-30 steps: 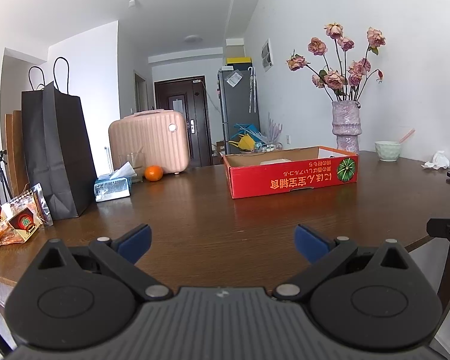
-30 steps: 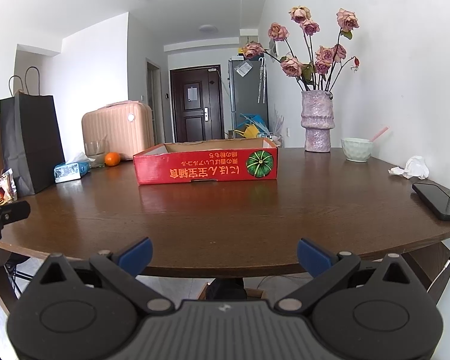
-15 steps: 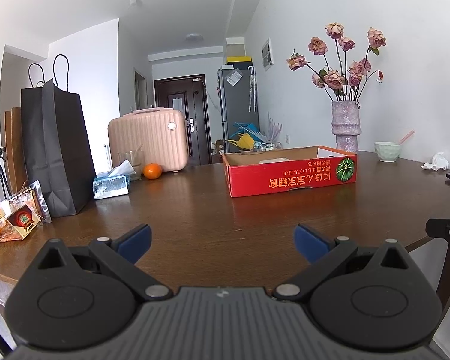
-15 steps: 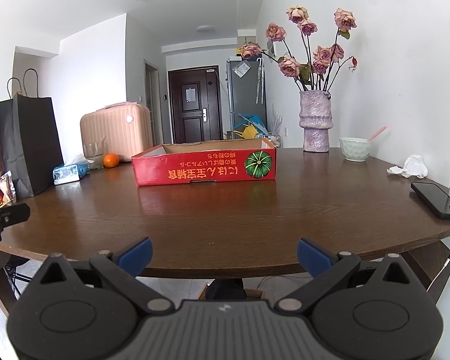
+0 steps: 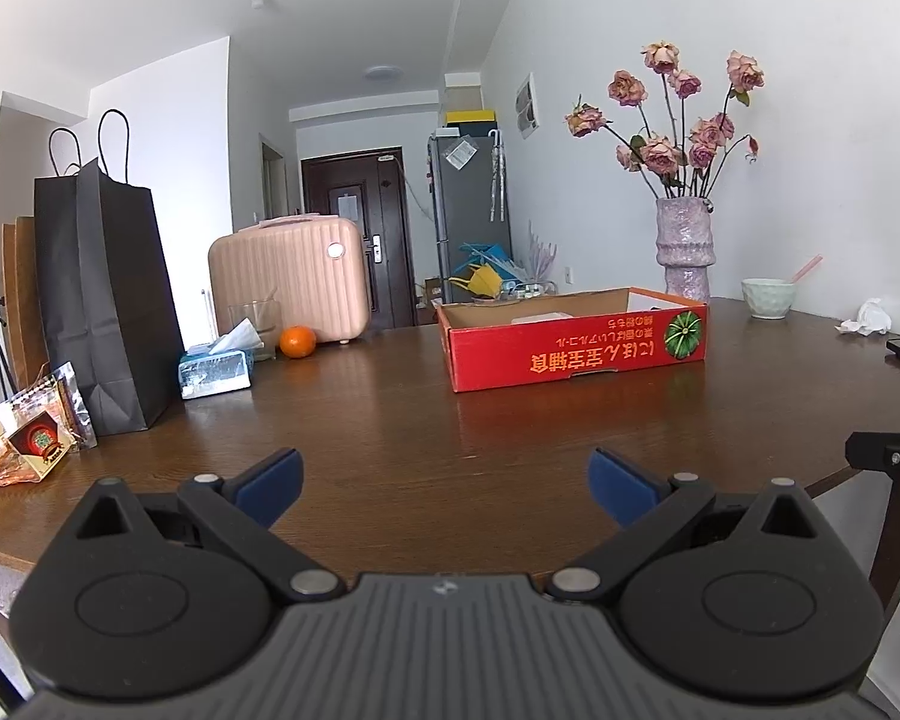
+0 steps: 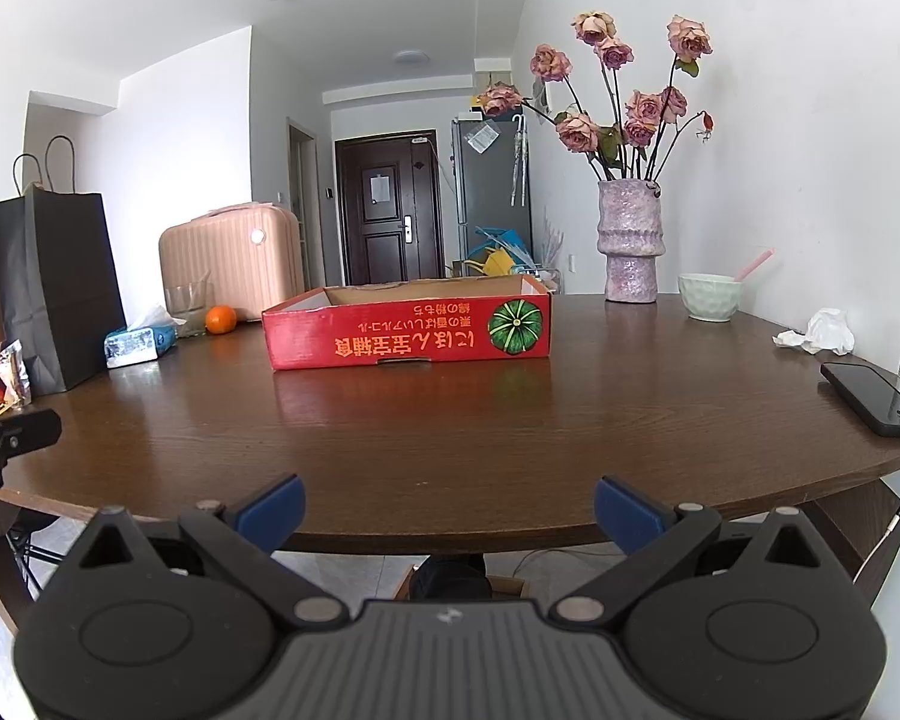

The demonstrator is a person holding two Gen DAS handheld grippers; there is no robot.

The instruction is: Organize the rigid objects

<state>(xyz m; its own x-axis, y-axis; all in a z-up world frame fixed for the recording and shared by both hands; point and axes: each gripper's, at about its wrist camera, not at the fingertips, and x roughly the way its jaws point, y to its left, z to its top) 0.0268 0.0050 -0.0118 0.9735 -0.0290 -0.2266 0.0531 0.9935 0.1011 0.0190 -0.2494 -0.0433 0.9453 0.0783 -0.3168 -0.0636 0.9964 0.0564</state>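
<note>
Left gripper [image 5: 444, 477]: jaws spread wide, nothing held, poised low above the near edge of the bench [image 5: 390, 420].
Right gripper [image 6: 447, 507]: jaws likewise released and empty, held just off the bench's near rim, aimed at the box.
Task's thing: a shallow red cardboard box [image 6: 408, 333] is seen mid-bench, well apart from both grippers, its long printed side turned toward them.
Look: red walls are printed with orange script, upside down, and a green pumpkin emblem; the brown interior is open at the top, with something pale lying inside in the left view, too hidden to identify.
Handling: judged light and fairly stiff, though thin card walls could buckle; a hold on the top edge of a wall is judged best, or one wall per gripper.
Loose items: an orange [image 5: 297, 341], a tissue pack [image 5: 216, 367], a pale green bowl [image 6: 708, 295] and a phone [image 6: 870, 397] are scattered toward the bench's edges.
Fragile neighbour: a vase of dried roses [image 6: 630, 258] stands just behind the box's right end.
</note>
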